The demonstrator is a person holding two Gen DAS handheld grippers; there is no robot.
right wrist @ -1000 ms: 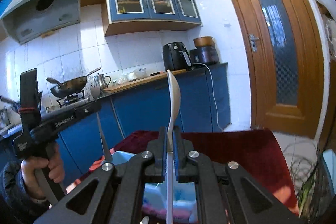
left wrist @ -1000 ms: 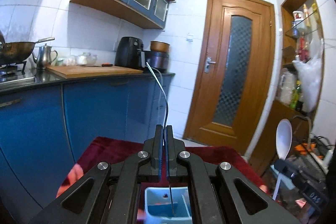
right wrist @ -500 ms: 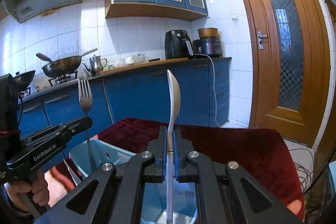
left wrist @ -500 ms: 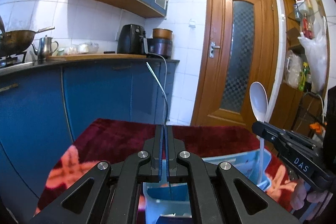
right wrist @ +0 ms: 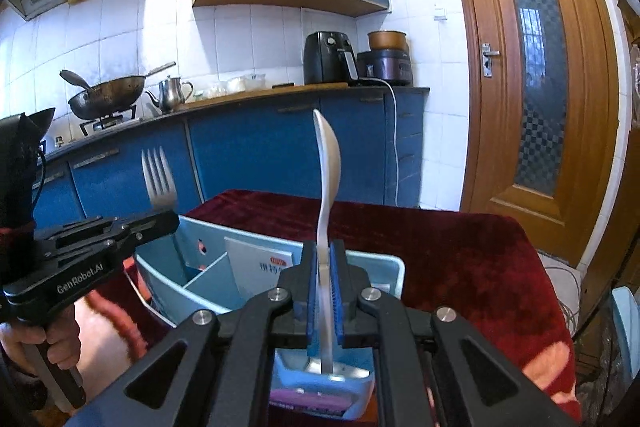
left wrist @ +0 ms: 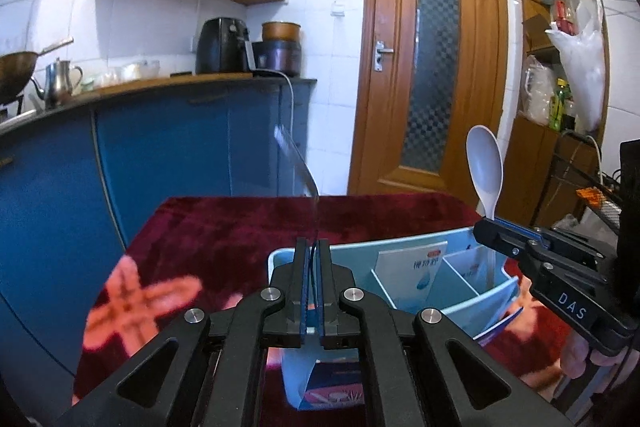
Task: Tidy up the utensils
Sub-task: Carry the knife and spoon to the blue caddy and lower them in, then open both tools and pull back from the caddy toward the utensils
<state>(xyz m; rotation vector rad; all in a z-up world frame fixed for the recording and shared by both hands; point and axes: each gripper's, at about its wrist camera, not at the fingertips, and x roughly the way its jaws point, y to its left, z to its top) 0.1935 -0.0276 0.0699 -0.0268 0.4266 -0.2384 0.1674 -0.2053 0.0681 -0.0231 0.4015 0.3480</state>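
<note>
Right wrist — smooth white spoon (upright)

Wok, kettle, perhaps fryer.

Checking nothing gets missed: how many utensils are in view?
2: a fork in the left gripper, a white spoon in the right gripper. More may hide inside the blue organizer.

Left gripper points forward, its fingers pressed nearly together on a thin handle. Right gripper likewise, fingers clamped shut around a pale handle rising between them.
</note>
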